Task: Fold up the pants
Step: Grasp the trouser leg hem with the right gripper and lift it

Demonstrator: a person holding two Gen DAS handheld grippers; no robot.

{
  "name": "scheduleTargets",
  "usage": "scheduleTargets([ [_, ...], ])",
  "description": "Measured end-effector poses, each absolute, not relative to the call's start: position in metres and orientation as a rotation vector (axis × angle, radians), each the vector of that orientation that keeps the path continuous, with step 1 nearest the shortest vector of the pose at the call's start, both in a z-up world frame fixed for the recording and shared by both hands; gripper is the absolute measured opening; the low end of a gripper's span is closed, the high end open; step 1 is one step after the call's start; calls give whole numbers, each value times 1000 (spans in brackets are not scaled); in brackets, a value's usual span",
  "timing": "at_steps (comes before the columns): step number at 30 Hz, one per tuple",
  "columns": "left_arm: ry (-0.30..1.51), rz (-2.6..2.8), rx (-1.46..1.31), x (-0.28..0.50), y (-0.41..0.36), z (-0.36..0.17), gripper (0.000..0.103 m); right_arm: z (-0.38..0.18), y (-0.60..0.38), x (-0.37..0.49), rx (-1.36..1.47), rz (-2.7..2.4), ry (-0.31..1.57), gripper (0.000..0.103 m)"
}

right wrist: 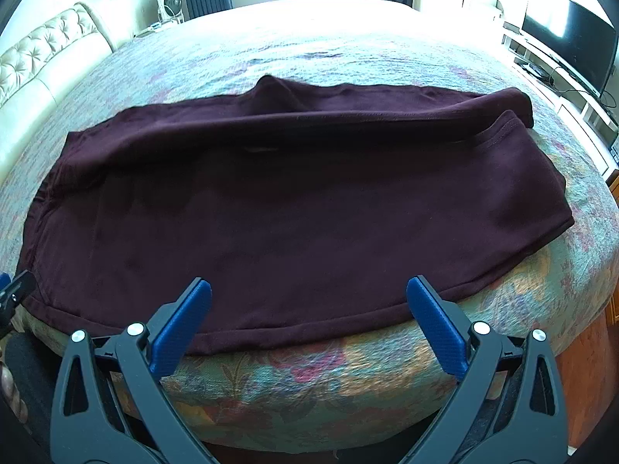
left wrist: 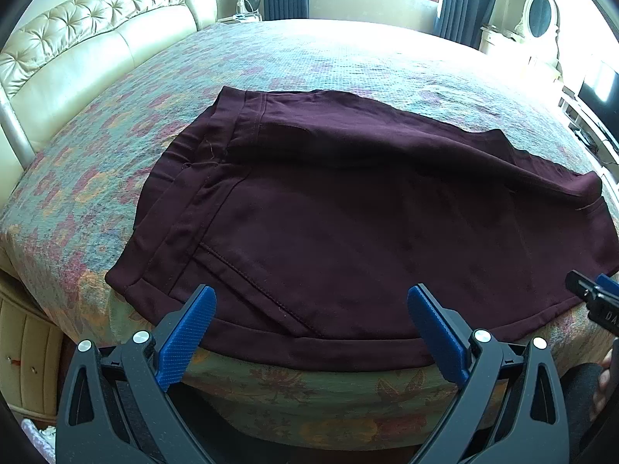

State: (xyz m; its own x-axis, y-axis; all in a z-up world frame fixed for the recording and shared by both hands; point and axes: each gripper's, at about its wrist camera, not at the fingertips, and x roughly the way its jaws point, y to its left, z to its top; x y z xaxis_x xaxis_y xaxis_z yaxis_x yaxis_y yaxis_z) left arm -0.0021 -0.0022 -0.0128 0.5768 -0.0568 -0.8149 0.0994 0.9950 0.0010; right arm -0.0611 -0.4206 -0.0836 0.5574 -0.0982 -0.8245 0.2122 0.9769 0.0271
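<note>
Filling most of both views, a bed (left wrist: 116, 178) with a floral quilt carries the maroon pants (left wrist: 348, 212), which lie along its near edge, folded lengthwise with one leg laid over the other. Their waistband end points to the left and their leg hems to the right, where the upper layer bunches near the hem. A cream tufted headboard (left wrist: 85, 38) runs along the bed's left side, and dark blue curtains (left wrist: 464, 0) frame a bright window at the far wall. A dark television screen (right wrist: 568, 42) stands on a low unit to the right. The left gripper (left wrist: 311, 299) hovers at the near edge by the waistband and stitched pocket seam, its blue-padded jaws spread wide and holding nothing. The right gripper (right wrist: 309, 294) hangs over the near edge further toward the leg end, jaws likewise spread wide and empty.
</note>
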Motion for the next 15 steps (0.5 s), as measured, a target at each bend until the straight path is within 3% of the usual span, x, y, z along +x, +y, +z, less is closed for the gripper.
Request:
scheduleTargets([
  [5,930,-110,56,-1,-3,-10,99,-39,-494,-70,195,-207,763,101],
  [8,949,-114,38,3,-1,-16,99,-30,-570,-70,269,-324,736,101],
  [14,961,-72,16,10,3,-22,99,-68,-743,-86,809,-388,649,101],
  [15,963,-65,16,11,4,-22,99,-80,-761,-86,893,-379,644,97],
])
